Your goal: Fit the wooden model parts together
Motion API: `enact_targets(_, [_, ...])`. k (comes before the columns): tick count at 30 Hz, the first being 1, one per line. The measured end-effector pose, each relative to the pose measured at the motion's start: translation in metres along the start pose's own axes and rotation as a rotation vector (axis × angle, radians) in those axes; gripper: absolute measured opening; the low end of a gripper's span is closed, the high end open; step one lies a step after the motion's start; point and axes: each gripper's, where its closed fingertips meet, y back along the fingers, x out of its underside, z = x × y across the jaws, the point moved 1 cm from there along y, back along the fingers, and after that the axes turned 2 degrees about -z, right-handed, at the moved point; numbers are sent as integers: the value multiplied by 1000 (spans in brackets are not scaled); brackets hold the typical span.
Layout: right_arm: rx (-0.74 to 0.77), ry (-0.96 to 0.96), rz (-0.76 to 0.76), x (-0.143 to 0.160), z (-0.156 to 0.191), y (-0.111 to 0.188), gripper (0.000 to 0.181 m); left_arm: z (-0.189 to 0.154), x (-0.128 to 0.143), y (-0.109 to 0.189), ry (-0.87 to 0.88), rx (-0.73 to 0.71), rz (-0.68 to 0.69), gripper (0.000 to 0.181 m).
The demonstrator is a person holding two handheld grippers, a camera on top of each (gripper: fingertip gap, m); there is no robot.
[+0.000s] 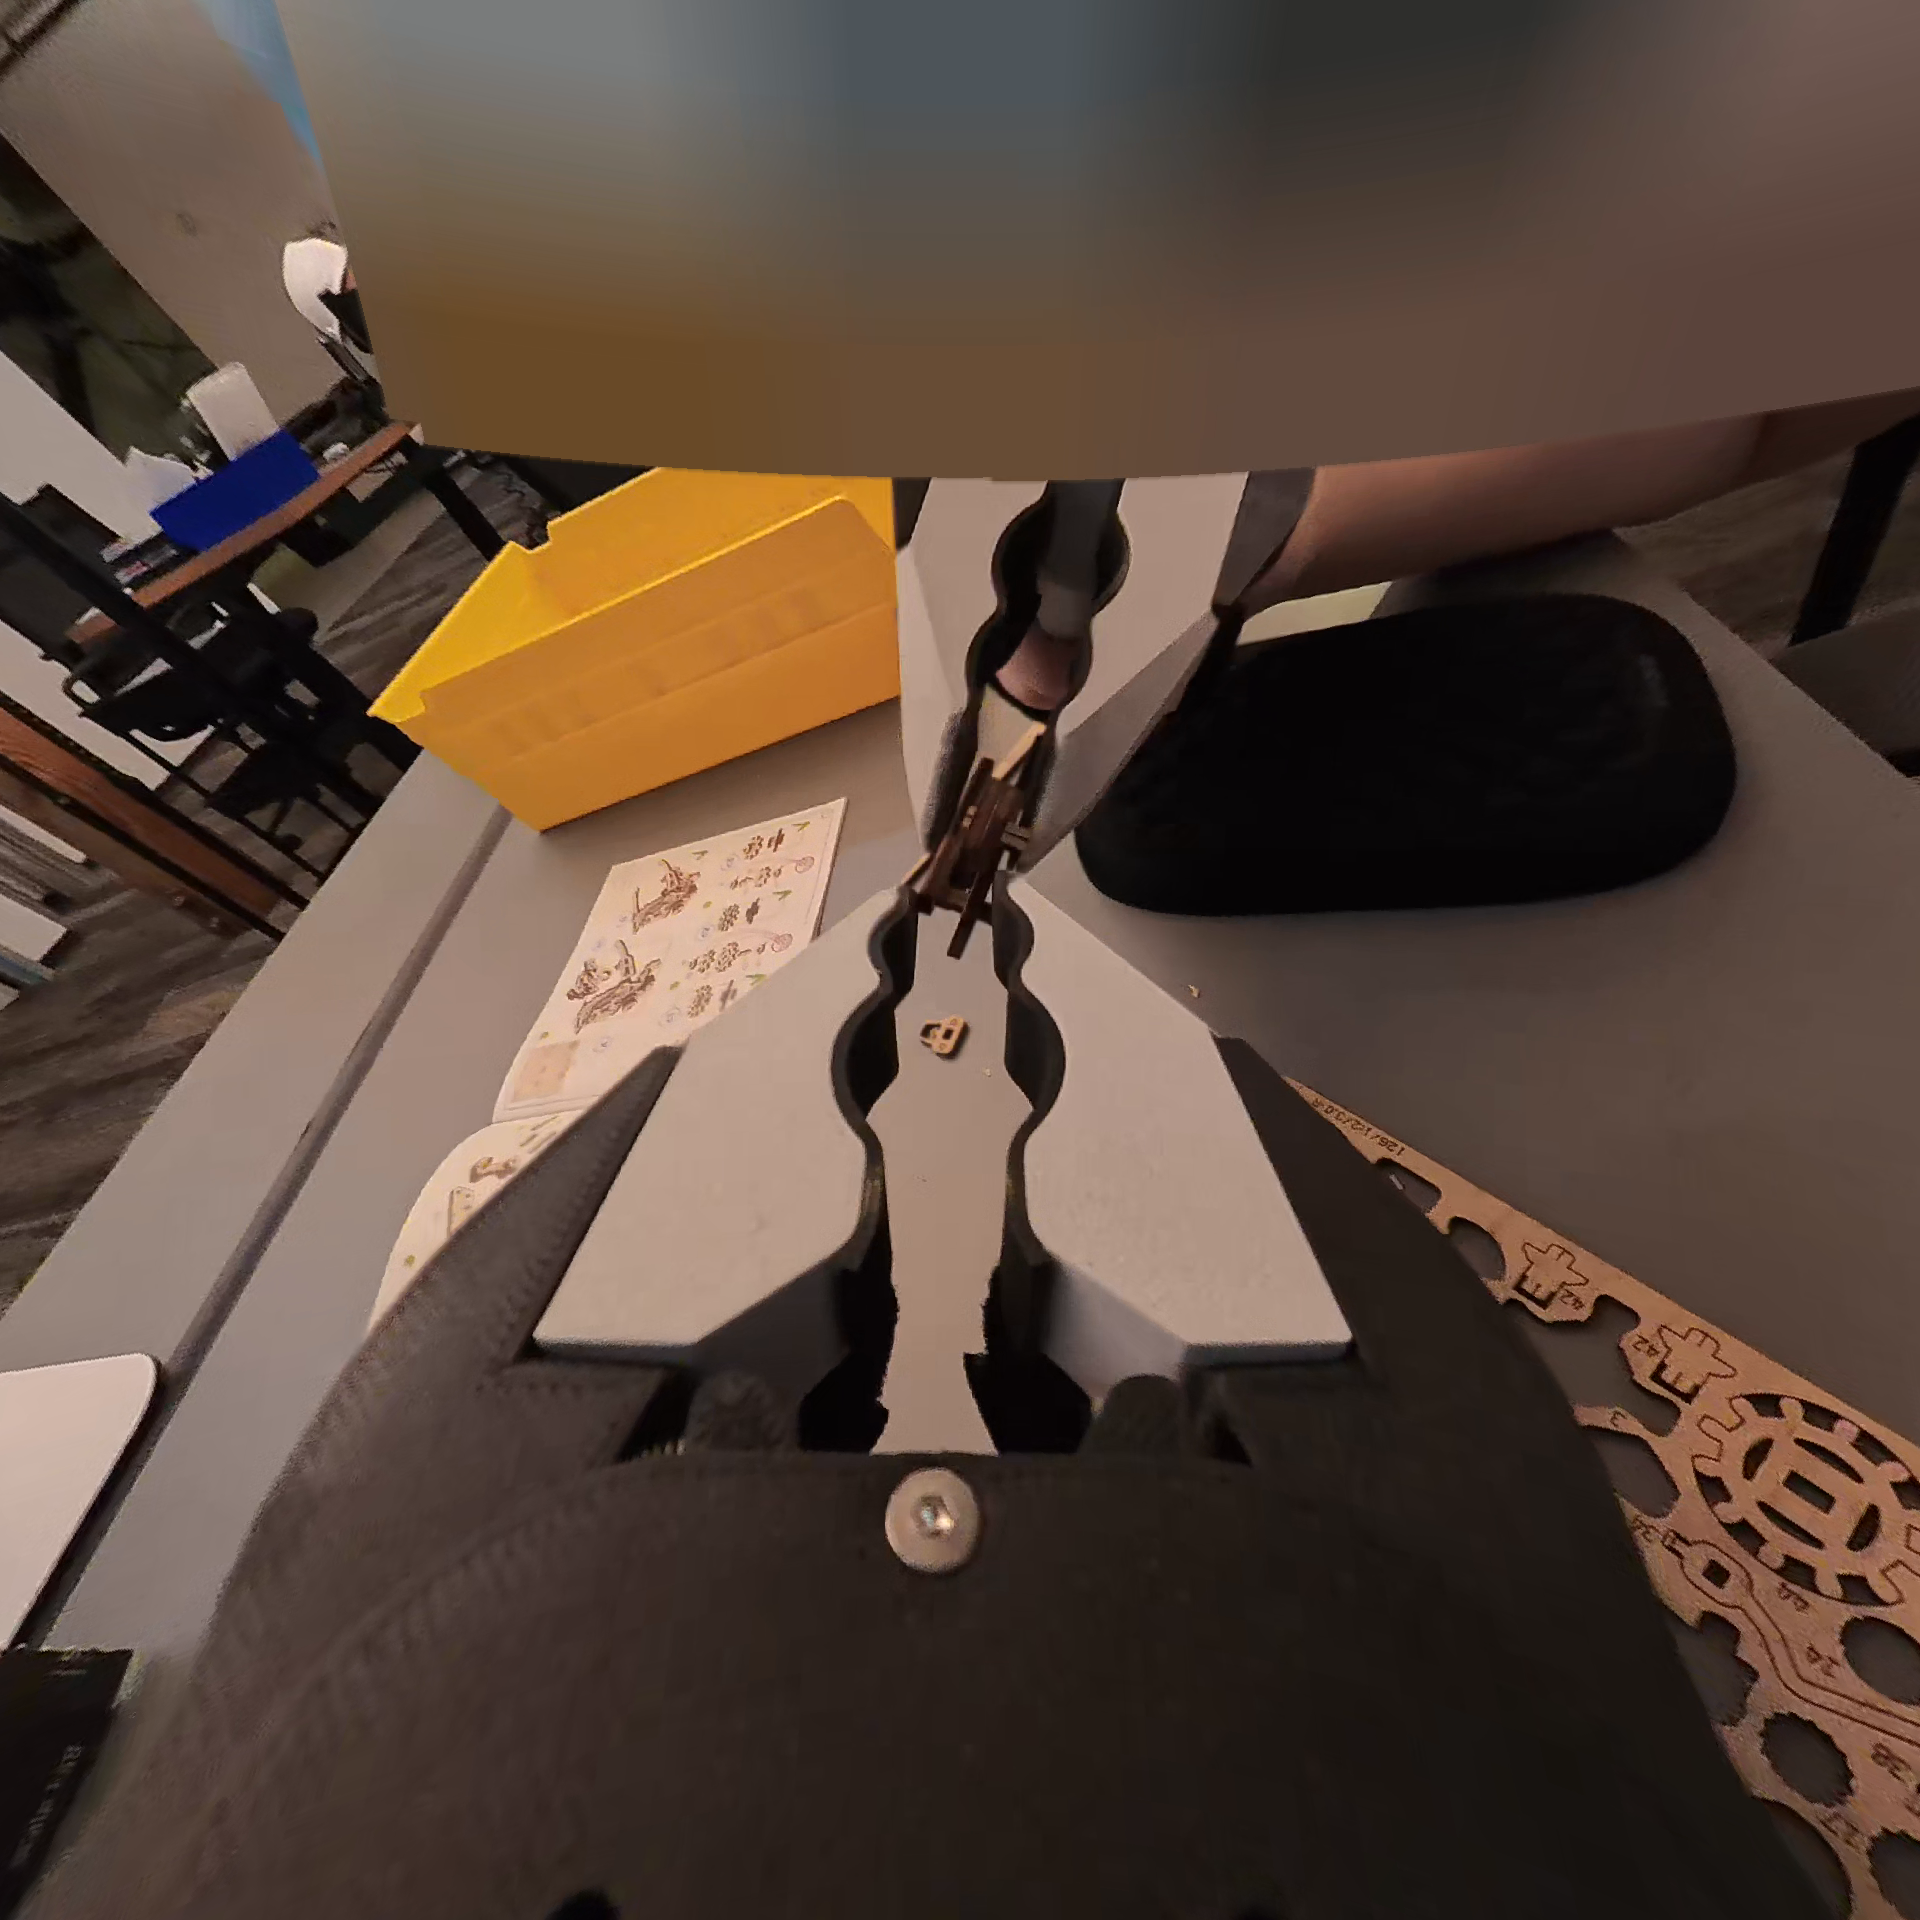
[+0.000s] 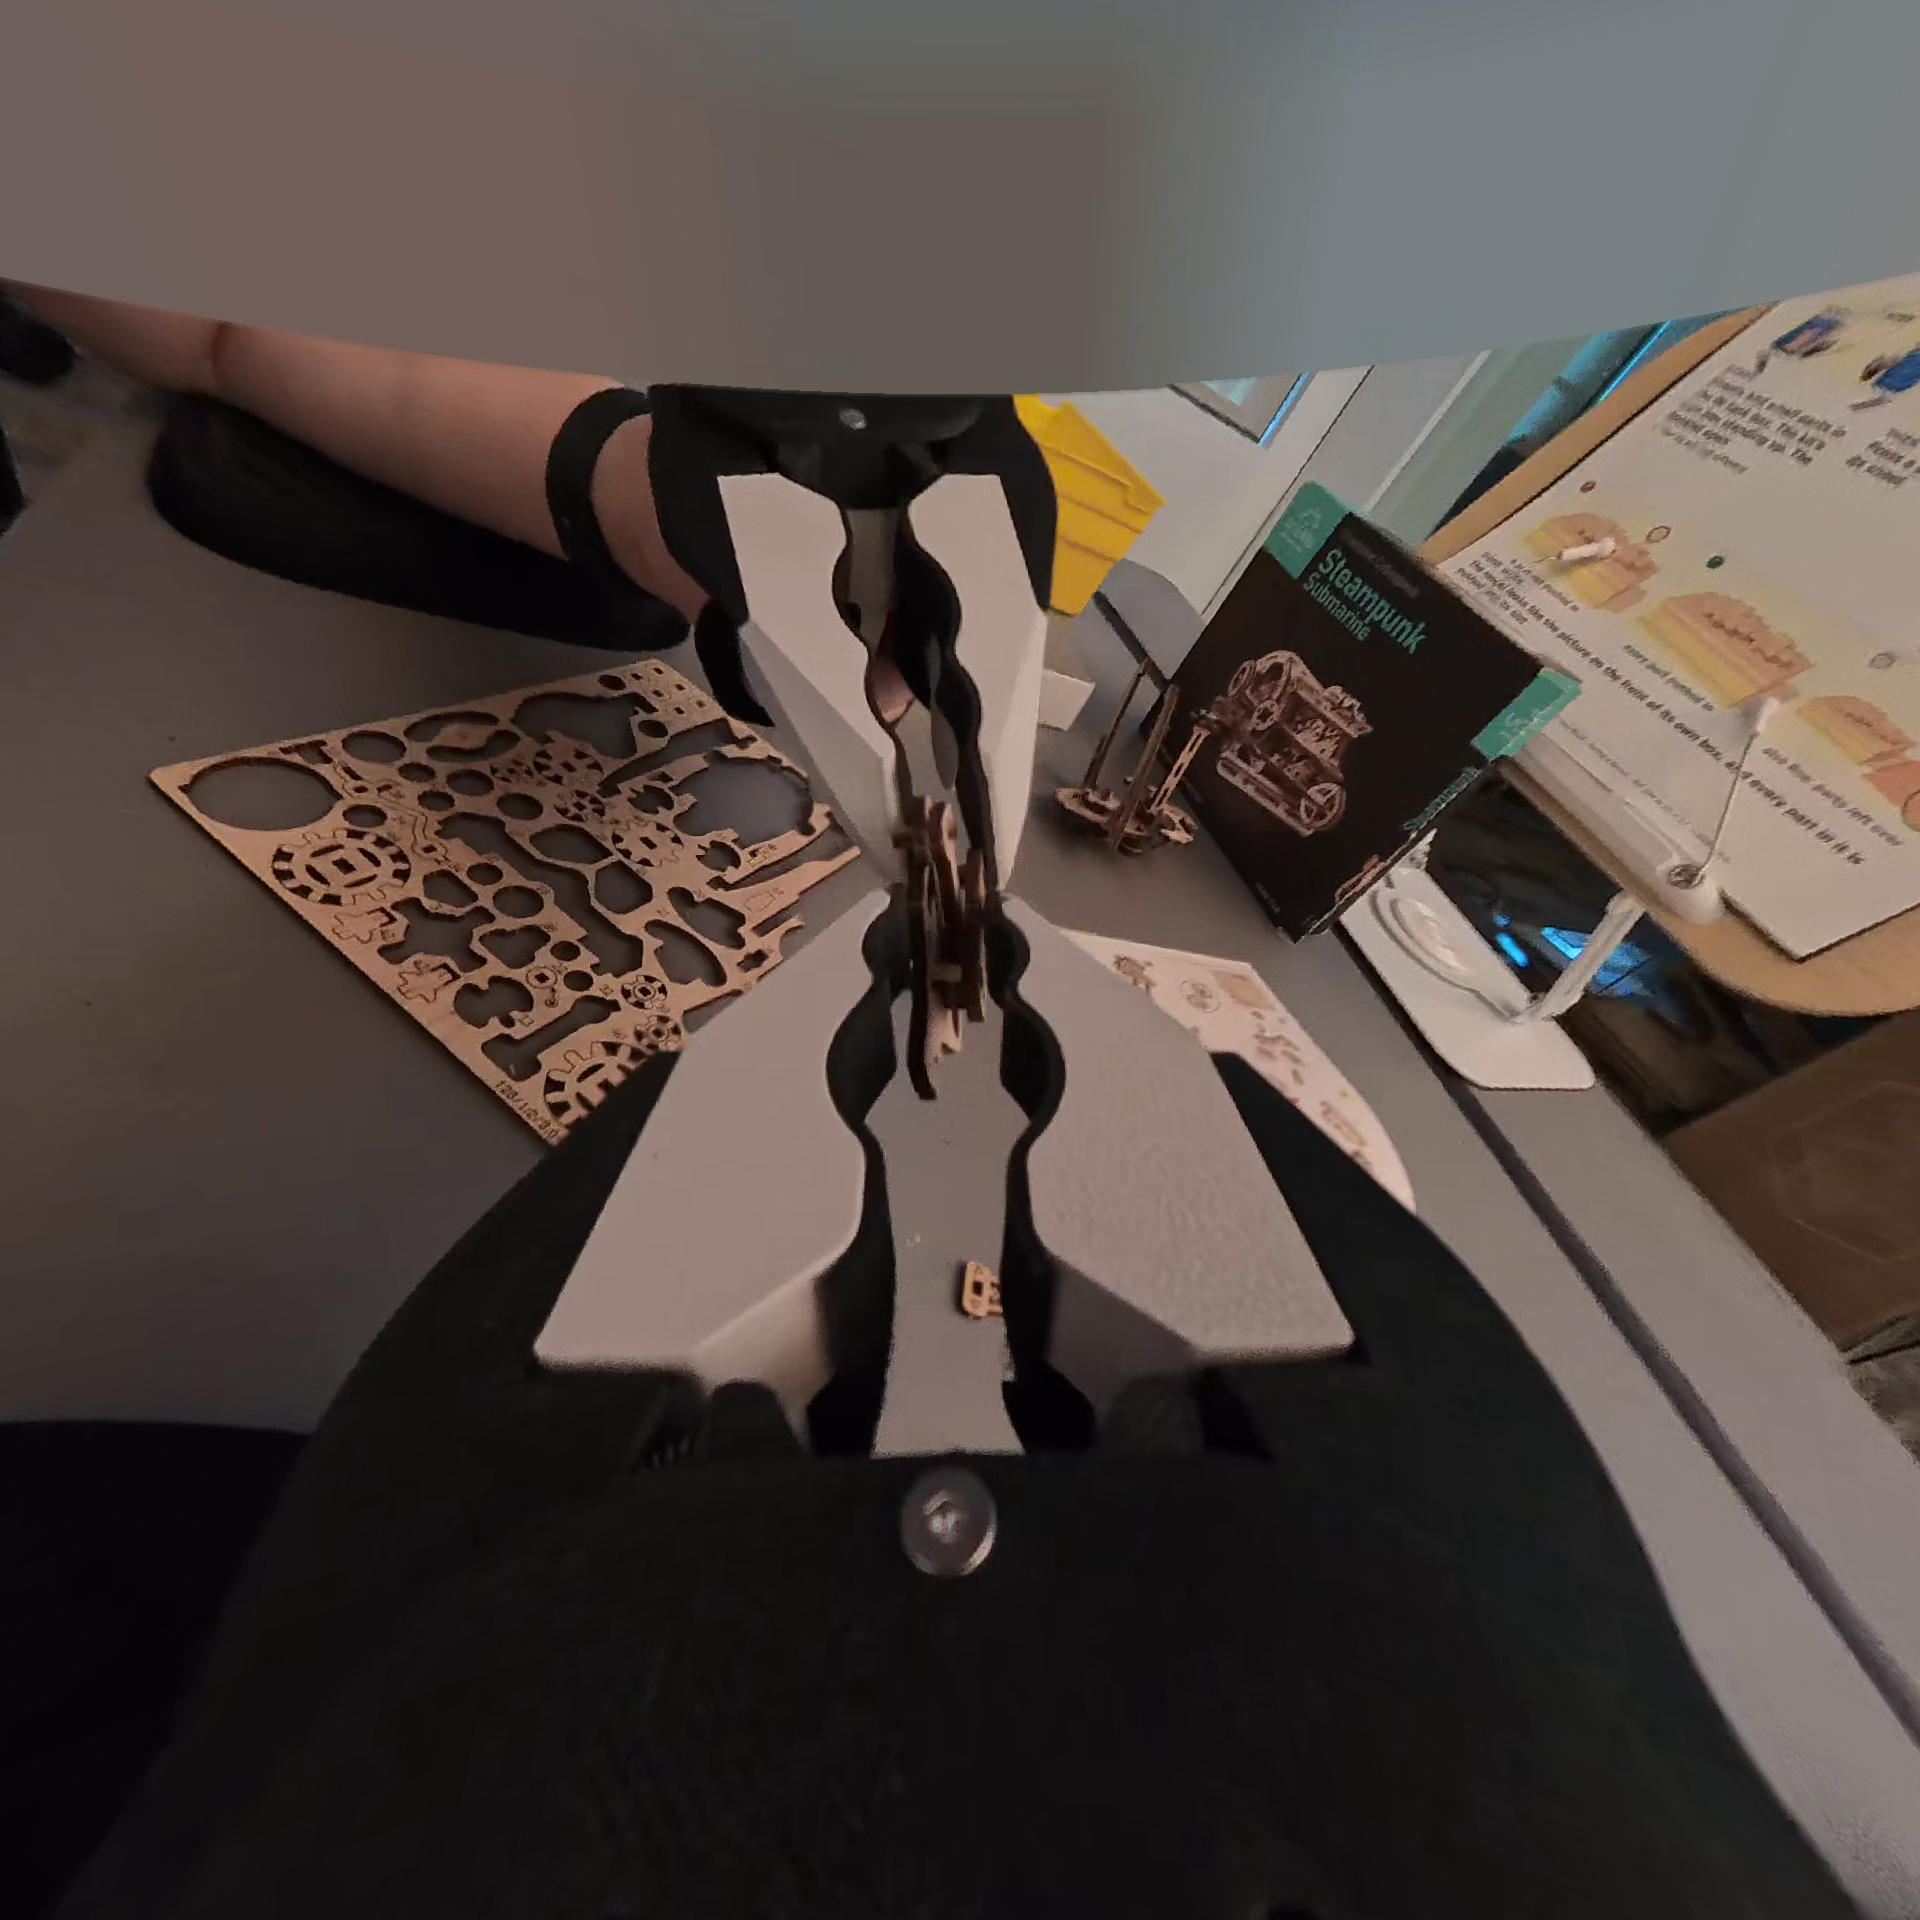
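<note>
Both grippers meet tip to tip above the grey table (image 1: 1351, 1039). A small brown wooden sub-assembly (image 1: 977, 847) of thin gear-like pieces sits between them; it also shows in the right wrist view (image 2: 940, 945). My left gripper (image 1: 958, 920) is shut on its near end. My right gripper (image 2: 940, 920) is shut on the other end and comes in from the far side in the left wrist view (image 1: 987, 821). The left gripper (image 2: 930, 831) faces it in the right wrist view. A tiny loose wooden part (image 1: 943, 1037) lies on the table below (image 2: 982, 1291).
A laser-cut wooden parts sheet (image 2: 499, 862) lies flat beside the grippers (image 1: 1714, 1455). An instruction sheet (image 1: 707, 935), a yellow bin (image 1: 665, 644) and a black pad (image 1: 1403, 758) lie beyond. A dark kit box (image 2: 1351, 717), a part-built model (image 2: 1127, 800) and a person's forearm (image 2: 416, 416) are near.
</note>
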Motion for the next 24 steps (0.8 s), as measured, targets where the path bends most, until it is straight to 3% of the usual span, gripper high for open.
enact_targets(19, [-81,127,-39,-5,19,1,9,-20,-6,4,-252,40,6,10])
enact_targets(24, [-132,121,-31,-2,26,1,8,-28,-2,4,-232,104,37,10])
